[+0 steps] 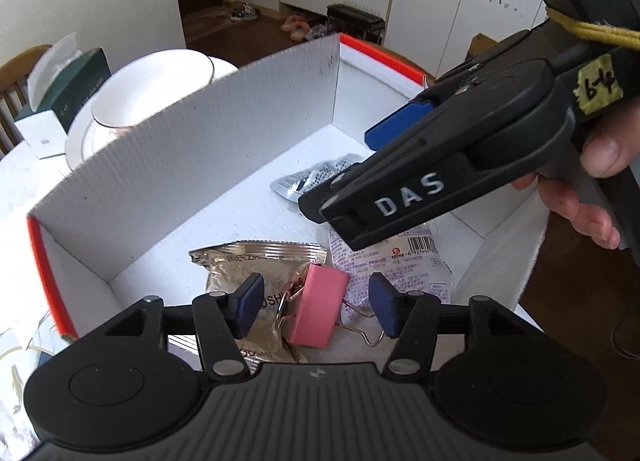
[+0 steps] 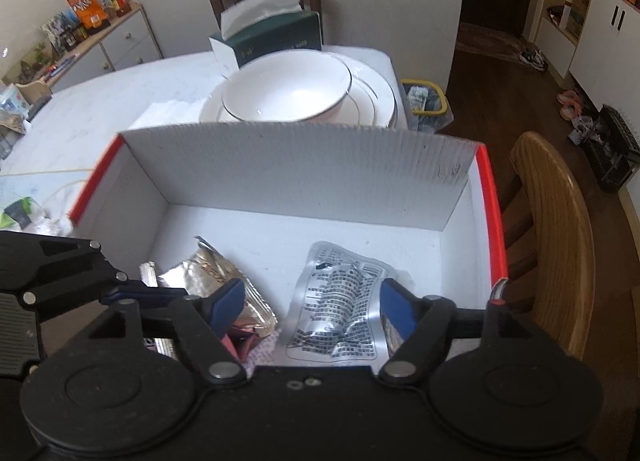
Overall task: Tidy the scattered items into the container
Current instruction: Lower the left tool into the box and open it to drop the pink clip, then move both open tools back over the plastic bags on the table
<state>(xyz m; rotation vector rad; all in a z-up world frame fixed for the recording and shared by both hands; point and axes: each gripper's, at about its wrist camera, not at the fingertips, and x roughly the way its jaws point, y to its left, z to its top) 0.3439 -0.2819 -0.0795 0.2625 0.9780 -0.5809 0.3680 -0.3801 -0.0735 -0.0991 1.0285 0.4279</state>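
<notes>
A white corrugated box (image 1: 200, 141) with a red rim stands on the table. Inside lie a gold foil packet (image 1: 248, 265), a clear packet with purple print (image 1: 400, 265), a silver packet (image 1: 308, 177) and a pink binder clip (image 1: 320, 309). My left gripper (image 1: 318, 307) hangs over the box, open, with the clip lying between its blue pads and touching neither. In the right wrist view my right gripper (image 2: 312, 305) is open above the silver packet (image 2: 340, 297), which lies on the box floor (image 2: 280, 237). The gold packet (image 2: 216, 273) sits to its left.
A white bowl (image 2: 288, 89) on stacked plates and a green tissue box (image 2: 272, 37) stand behind the box. A wooden chair (image 2: 552, 229) is close on its right side. A person's hand (image 1: 592, 189) holds the right gripper's handle. Loose items lie on the table at left (image 2: 20, 213).
</notes>
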